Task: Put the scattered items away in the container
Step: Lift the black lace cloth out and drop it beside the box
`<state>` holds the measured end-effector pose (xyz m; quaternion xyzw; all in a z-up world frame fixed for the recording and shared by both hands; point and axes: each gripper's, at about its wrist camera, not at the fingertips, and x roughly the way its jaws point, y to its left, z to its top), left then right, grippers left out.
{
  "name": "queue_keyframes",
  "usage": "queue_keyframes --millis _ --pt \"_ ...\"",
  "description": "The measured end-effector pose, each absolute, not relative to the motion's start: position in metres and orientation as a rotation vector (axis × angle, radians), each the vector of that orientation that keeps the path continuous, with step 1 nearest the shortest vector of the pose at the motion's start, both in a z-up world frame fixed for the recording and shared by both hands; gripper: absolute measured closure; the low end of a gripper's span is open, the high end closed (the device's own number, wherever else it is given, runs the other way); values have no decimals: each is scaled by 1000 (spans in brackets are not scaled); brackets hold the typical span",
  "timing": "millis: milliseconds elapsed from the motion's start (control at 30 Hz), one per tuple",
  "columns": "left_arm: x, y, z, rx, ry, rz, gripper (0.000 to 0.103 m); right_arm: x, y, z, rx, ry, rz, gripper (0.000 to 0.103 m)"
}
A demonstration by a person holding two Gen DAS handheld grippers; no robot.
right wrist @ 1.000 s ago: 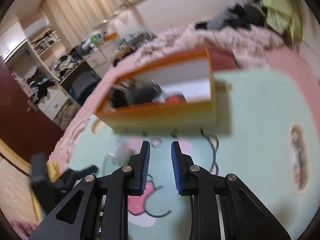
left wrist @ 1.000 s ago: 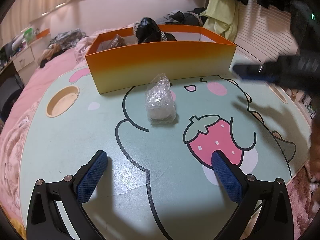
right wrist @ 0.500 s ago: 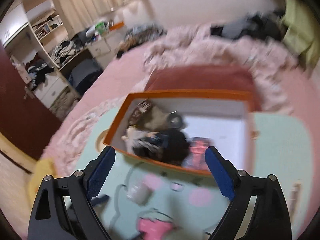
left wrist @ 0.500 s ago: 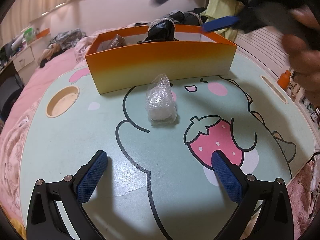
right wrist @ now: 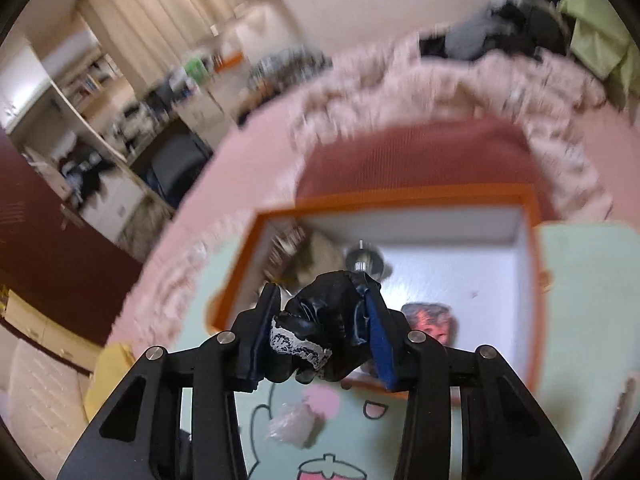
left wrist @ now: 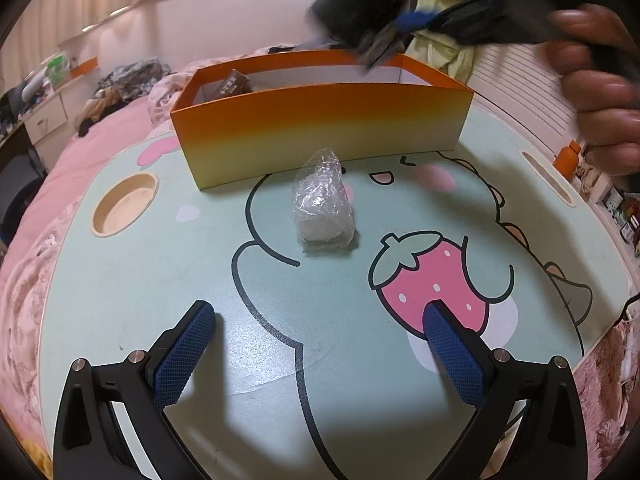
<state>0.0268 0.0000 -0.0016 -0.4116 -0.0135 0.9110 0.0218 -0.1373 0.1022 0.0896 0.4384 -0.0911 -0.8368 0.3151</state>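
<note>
your right tool (right wrist: 320, 336) is closing on a crumpled black bag with a white lace edge (right wrist: 320, 332), and the pads already press on it from both sides. it hangs above the near wall of the orange container (right wrist: 412, 196), so the bag is over the rim, not yet down inside. in the left view the same tool shows only as a dark blur above the box.

below it the container sits at the far side of the tabletop (left wrist: 120, 280), with a brown packet (left wrist: 234, 84), a small metal piece (right wrist: 362, 260) and a picture card (right wrist: 430, 322) already in it.

your left tool (left wrist: 316, 344) stands wide open and empty, low over the tabletop, pointed at the clear plastic-wrapped bundle (left wrist: 322, 208) that lies just in front of the container's near wall.

the risks, as i judge them: the bag is soft and slippery, so a grip on a loose fold may let it slide out onto the tabletop. if you let go this close to the rim, it may drape over the wall or fall outside. a low pass could also nudge the light cardboard box. the bundle is crinkly and rounded, so the left pads may squeeze it out sideways.
</note>
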Motion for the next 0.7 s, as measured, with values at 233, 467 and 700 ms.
queue_keyframes --millis 233,467,700 --pt "29 -1 -1 -1278 -42 2826 0 -67 146 108 986 -205 -2288 60" --pt "30 -2 1 -1279 -41 2829 0 -58 170 38 1094 -303 -2318 52" --pt "29 -1 2 -1279 -41 2829 0 -37 186 49 969 -315 -2455 38"
